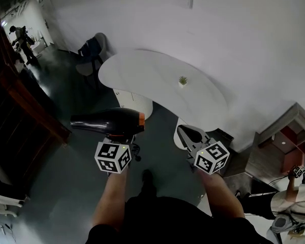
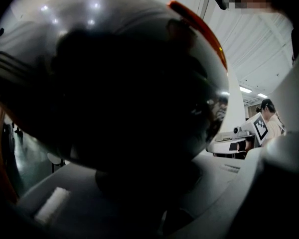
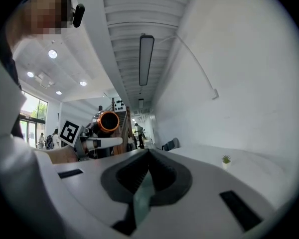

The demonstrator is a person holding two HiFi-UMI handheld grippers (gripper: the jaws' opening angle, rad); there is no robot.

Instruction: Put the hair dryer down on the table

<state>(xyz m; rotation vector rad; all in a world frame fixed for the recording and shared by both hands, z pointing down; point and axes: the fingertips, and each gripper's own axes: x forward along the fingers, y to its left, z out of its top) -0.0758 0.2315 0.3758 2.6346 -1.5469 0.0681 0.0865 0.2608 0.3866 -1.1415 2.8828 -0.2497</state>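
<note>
In right gripper view alone, hair dryer (image 3: 108,121) end-on, orange-ringed.

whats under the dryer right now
The left tongs, shut on the handle of the dryer, with dark floor below. The handle itself is mostly covered by the tongs and the dryer's body.

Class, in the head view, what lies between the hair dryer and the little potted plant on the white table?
Head view: between hair dryer and plant lies only bare tabletop and the table's white base.
</note>
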